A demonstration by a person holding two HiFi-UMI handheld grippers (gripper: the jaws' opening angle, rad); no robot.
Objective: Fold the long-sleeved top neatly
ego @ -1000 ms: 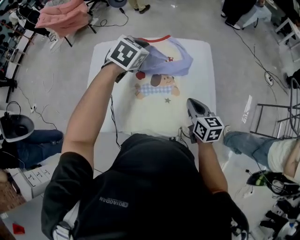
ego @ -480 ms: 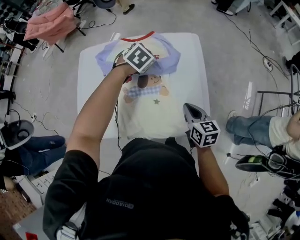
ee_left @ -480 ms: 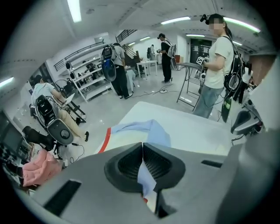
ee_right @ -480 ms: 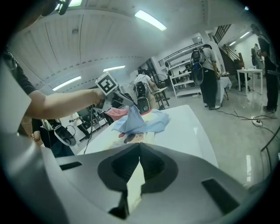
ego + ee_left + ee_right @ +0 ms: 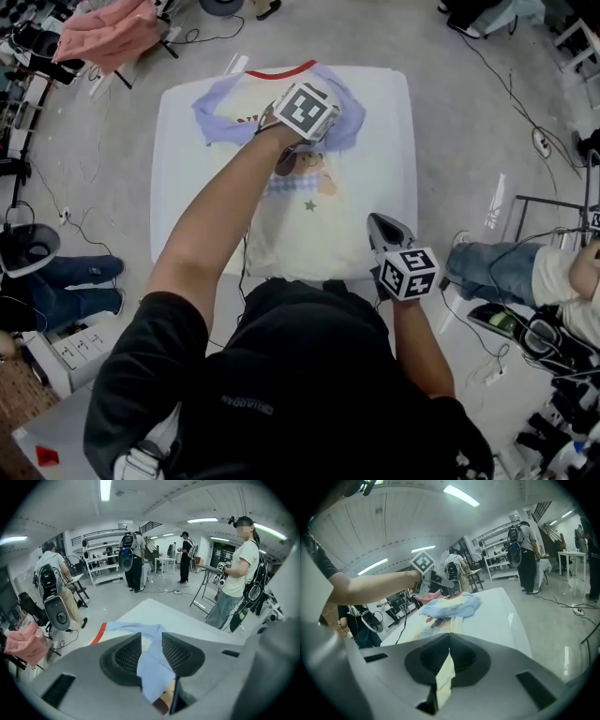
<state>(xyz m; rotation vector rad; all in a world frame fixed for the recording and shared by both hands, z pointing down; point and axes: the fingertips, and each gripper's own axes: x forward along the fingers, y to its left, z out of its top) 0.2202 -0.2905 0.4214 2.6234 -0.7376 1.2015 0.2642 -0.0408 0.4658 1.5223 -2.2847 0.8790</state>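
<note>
One top [image 5: 300,230] lay on the surface [image 5: 389,141] between two grippers. The left gripper's [image 5: 151,637] fingers had just been opening around the sleeve [image 5: 152,672], lowered since earlier. The right gripper's [image 5: 450,639] fingers pinched the hem [image 5: 444,679].

Soft matt cloth, loosely creased, in the long-sleeved top [image 5: 300,234]. Smooth white skin with a faint sheen on the table [image 5: 380,141], perhaps plastic or coated fabric. Matt grey plastic shell on the right gripper [image 5: 449,644]; glossy, light-reflecting finish on the floor [image 5: 469,141].
</note>
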